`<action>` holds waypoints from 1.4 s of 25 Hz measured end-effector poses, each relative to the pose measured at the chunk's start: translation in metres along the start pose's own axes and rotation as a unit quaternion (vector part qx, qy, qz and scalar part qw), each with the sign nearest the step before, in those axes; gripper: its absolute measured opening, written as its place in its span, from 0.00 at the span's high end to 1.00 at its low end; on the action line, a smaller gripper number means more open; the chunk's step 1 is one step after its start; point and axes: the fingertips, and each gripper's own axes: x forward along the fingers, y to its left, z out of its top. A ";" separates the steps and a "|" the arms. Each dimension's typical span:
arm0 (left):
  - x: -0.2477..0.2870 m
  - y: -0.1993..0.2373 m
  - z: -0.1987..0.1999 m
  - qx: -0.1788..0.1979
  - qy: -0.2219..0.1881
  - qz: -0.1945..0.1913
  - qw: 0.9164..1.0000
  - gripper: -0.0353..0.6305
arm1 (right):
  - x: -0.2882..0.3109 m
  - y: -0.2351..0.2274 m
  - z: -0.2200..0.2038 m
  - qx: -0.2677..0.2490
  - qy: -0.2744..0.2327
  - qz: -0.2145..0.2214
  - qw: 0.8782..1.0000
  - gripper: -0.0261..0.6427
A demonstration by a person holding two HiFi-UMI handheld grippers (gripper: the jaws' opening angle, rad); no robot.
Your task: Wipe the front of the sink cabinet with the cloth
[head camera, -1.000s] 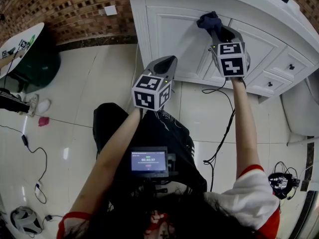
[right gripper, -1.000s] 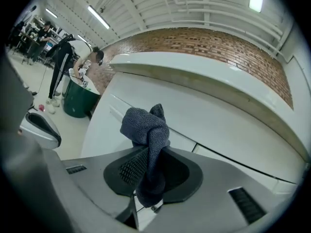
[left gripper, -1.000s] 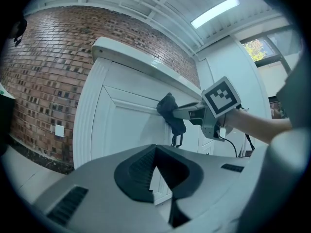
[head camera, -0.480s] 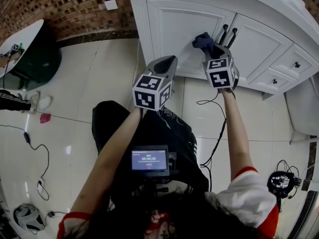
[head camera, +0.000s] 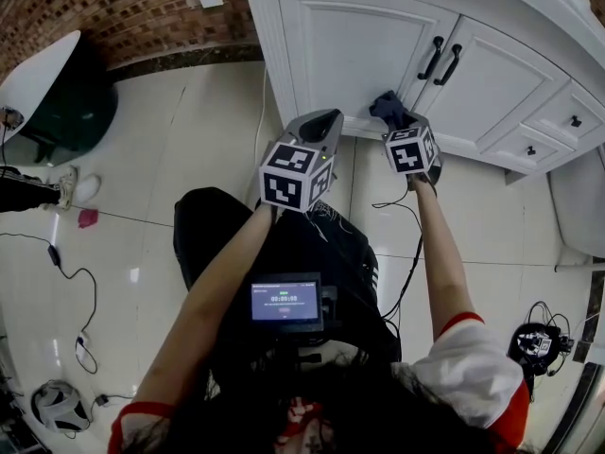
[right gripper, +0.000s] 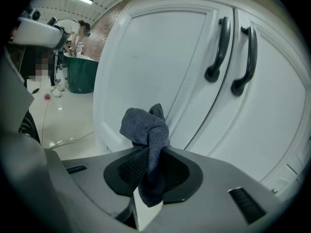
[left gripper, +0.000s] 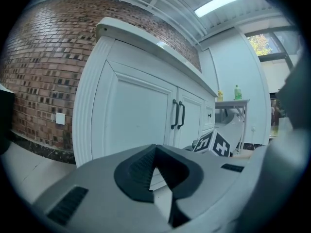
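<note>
The white sink cabinet has two doors with black handles. My right gripper is shut on a bunched dark blue-grey cloth, held against the bottom rail of the left door. The handles stand up and to the right of the cloth in the right gripper view. My left gripper hangs off the cabinet, left of the right one, shut with nothing between its jaws; the left gripper view shows the cabinet front ahead of my left gripper.
A brick wall meets the cabinet's left side. A green bin under a white tabletop stands at the left. Cables trail over the glossy tiled floor. Small drawers sit at the cabinet's right.
My right gripper has carried the cloth down the left door, from near the handles at the top to the bottom rail. The left gripper has barely moved.
</note>
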 end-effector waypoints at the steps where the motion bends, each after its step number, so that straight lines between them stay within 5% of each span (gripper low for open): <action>1: 0.001 0.000 -0.002 0.001 0.004 -0.002 1.000 0.89 | 0.006 0.004 -0.010 0.003 0.009 0.004 1.000 0.83; 14: 0.006 0.015 -0.020 -0.010 0.016 0.003 1.000 0.89 | 0.059 0.034 -0.097 0.028 0.103 0.033 0.994 0.83; 26: 0.020 -0.033 0.015 -0.030 -0.021 -0.038 0.999 0.89 | -0.044 -0.059 -0.041 0.043 0.012 -0.021 0.999 0.83; 35: 0.044 -0.087 0.064 -0.024 -0.068 -0.063 0.995 0.89 | -0.146 -0.177 0.064 -0.002 -0.095 -0.087 0.992 0.83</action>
